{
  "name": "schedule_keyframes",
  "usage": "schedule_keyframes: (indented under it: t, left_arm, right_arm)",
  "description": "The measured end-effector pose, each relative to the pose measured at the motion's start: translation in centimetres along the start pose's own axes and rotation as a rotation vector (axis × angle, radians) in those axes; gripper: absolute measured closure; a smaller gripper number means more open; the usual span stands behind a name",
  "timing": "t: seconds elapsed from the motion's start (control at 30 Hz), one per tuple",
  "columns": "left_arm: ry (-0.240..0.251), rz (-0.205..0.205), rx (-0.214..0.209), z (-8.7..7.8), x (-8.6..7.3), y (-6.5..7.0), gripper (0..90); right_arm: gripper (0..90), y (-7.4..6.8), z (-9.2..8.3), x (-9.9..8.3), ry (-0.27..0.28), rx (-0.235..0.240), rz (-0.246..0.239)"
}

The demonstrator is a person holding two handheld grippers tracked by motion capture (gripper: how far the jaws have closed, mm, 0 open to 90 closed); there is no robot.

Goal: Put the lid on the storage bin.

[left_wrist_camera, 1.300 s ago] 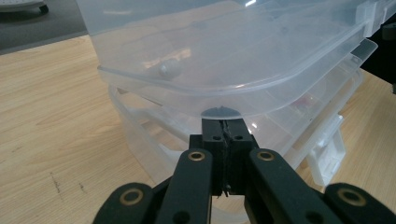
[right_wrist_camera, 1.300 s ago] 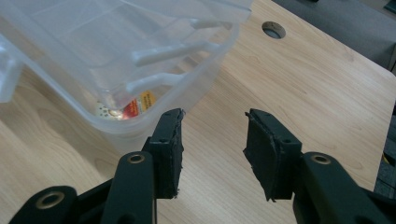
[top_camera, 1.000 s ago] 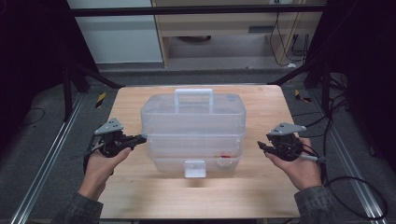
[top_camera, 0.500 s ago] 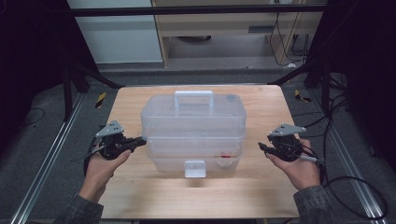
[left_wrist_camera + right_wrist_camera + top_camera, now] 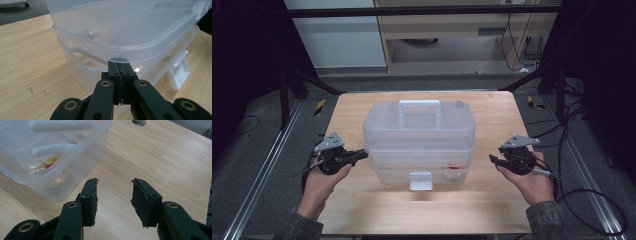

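A clear plastic storage box (image 5: 419,130) with a white handle (image 5: 419,103) on its lid stands in the middle of the wooden table (image 5: 492,112). A white latch (image 5: 420,181) hangs on its front. My left gripper (image 5: 363,154) is shut, and its tips rest against the box's left side. In the left gripper view these tips (image 5: 119,65) sit just under the rim of the lid (image 5: 120,30). My right gripper (image 5: 492,159) is held a little off the box's right side. Its jaws (image 5: 114,182) are open over bare wood, with the box (image 5: 37,157) to their left.
Small red and yellow items (image 5: 47,165) lie inside the box near its right front corner. The latch (image 5: 178,75) also shows in the left gripper view. Dark frame bars and cables surround the table; a cabinet (image 5: 337,35) stands behind it.
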State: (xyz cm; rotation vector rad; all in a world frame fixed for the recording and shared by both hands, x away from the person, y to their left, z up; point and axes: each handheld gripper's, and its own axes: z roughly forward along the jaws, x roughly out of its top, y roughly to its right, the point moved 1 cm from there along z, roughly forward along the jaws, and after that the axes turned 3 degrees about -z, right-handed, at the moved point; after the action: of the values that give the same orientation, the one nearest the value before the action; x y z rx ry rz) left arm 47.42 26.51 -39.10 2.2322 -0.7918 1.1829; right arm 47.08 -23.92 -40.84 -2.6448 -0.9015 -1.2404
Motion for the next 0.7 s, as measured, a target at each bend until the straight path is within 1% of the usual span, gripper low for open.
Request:
schedule_keyframes:
  t: [0.2,0.43,0.53,0.67,0.7]
  left_arm:
    - [-0.013,0.006,0.003,0.1,-0.5,0.1,89.2]
    - [-0.008,0.0,0.005,0.0,-1.0,0.2,89.2]
    - [-0.01,0.001,0.003,0.0,-1.1,0.2,89.2]
    - [-0.011,0.001,0.003,0.0,-1.4,0.3,89.2]
    - [-0.012,0.0,0.003,0.0,-1.4,0.3,89.2]
  right_arm:
    - [55.1,-0.1,0.2,-0.2,0.0,0.004,0.001]
    - [55.1,0.0,0.2,-0.4,0.0,0.004,0.005]
    - [55.1,0.0,0.2,-0.6,-0.004,0.003,0.014]
    - [55.1,0.0,0.2,-0.7,-0.003,0.003,0.01]
    - [55.1,-0.1,0.3,-0.7,-0.006,0.006,0.018]
